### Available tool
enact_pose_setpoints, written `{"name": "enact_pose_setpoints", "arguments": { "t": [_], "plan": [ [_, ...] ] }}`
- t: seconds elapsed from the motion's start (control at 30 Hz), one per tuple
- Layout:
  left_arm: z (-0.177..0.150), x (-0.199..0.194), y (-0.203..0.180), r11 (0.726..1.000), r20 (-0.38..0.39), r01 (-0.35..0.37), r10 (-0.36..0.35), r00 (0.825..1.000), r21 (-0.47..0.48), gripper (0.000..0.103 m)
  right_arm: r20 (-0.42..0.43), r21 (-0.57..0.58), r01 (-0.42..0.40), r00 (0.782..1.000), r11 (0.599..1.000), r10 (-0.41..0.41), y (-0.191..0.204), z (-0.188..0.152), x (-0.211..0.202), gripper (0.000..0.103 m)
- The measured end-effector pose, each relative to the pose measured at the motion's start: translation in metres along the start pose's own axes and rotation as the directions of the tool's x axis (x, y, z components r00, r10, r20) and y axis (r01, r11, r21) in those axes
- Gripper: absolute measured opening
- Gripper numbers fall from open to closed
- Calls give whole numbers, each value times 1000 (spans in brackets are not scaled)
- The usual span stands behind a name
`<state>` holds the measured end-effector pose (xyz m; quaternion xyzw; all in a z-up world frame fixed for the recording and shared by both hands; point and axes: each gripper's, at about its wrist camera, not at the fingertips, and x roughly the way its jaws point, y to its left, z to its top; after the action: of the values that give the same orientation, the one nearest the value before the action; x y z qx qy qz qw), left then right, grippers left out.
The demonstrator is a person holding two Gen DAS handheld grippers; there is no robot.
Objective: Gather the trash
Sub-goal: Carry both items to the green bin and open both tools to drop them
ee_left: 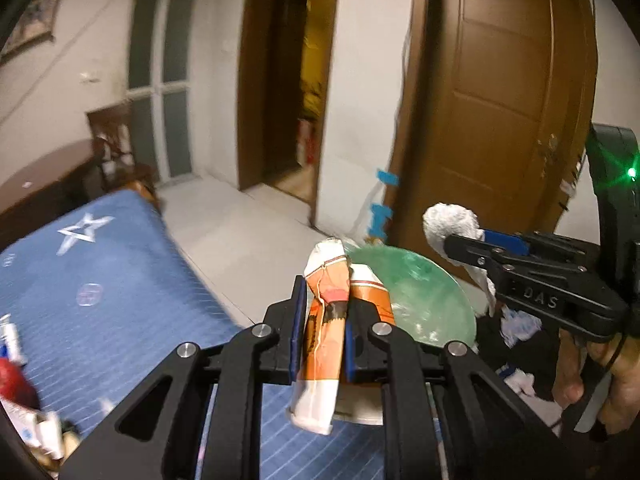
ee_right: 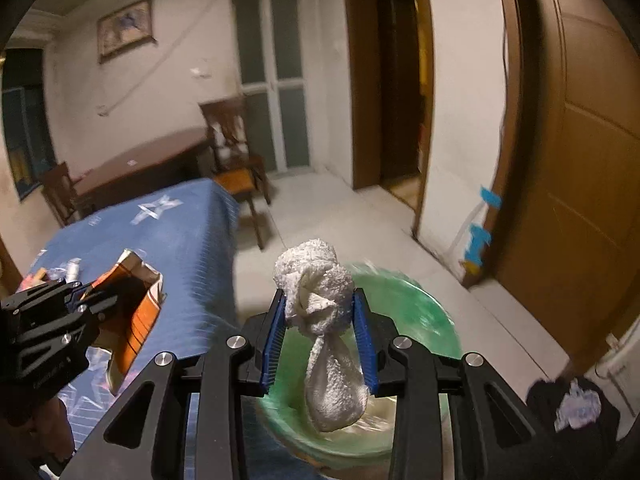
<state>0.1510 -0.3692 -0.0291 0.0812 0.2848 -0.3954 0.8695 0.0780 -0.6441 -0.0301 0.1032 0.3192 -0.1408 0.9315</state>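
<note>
Left wrist view: the left gripper (ee_left: 322,322) is clamped on a crumpled orange-and-white wrapper (ee_left: 325,332), its blue pads (ee_left: 298,320) pressing the wrapper from both sides. The wrapper stands upright between the jaws, its top twisted, its lower end hanging below the fingers over the edge of the blue star-patterned tablecloth (ee_left: 120,280). Just beyond it lies the green bin (ee_left: 424,292), a round container lined with translucent green plastic; what it holds cannot be made out through the blur.

At right, the right gripper (ee_left: 464,246), held by a hand (ee_left: 612,380), is closed on a wadded white paper towel (ee_left: 448,226), which sits above the bin's far rim. Below that gripper, a dark bag (ee_left: 520,332) on the floor contains pale crumpled scraps.

Right wrist view: the right gripper (ee_right: 320,332) grips the white paper towel (ee_right: 320,320) between ribbed blue pads (ee_right: 274,344). The towel's knotted upper part bulges above the fingers; its tail hangs down over the open mouth of the green bin (ee_right: 420,312). The bin's interior shows only smeared green lining.

At left, the left gripper (ee_right: 86,300) carries the wrapper (ee_right: 136,312) above the tablecloth (ee_right: 192,232), beside the bin. Small items (ee_right: 60,272) lie on the cloth's far left; they are too small to identify. A dark bag (ee_right: 576,404) at lower right holds light crumpled material.
</note>
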Motion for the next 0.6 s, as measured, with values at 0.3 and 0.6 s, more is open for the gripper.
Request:
{"name": "enact_pose_setpoints", "arguments": {
  "t": [0.3,0.6],
  "plan": [
    [-2,105,-22,995,-202,95,-94,975,-3,15,-175,75,13,985,997,1,-46,-23,87,34],
    [-6,140,-18,996,-259,90,-93,961,-23,14,-203,103,28,979,994,-7,-48,-37,112,34]
  ]
}}
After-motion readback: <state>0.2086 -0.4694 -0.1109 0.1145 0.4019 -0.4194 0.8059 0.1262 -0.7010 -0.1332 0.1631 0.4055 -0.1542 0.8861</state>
